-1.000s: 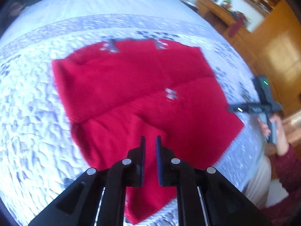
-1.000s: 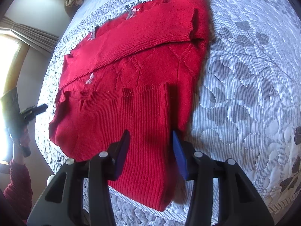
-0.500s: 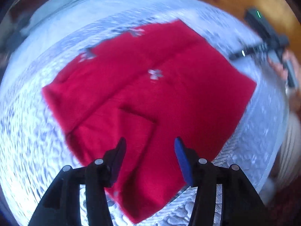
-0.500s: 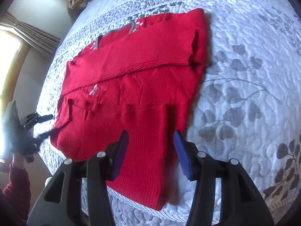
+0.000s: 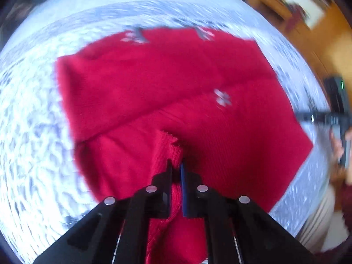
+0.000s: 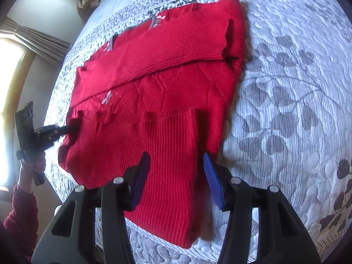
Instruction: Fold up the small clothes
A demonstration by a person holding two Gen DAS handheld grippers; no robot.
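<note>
One red sweater (image 6: 167,101) lies flat on the quilted bed (image 6: 286,88), both sleeves already folded across its body, so the fold is partly done. The step in hand looks like gripping the hem end for the next fold up toward the collar.

The left gripper (image 5: 176,165) has just been closing and now pinches a raised ridge of red knit between its pads at the sweater's near edge; the left view is blurred, so how deep the bite goes is hard to say. In the right view the same gripper (image 6: 66,129) shows at the sweater's left side with its tips buried in the cloth. The right gripper (image 6: 176,160) hangs over the lower sleeve cuff with its jaws about half open and nothing between the pads; it is not yet on the cloth.

The next move likely calls for the right gripper to drop and close on the hem at its own side, level with the left, so both lift evenly.

Counted: one sweater, two grippers, one bed.
</note>
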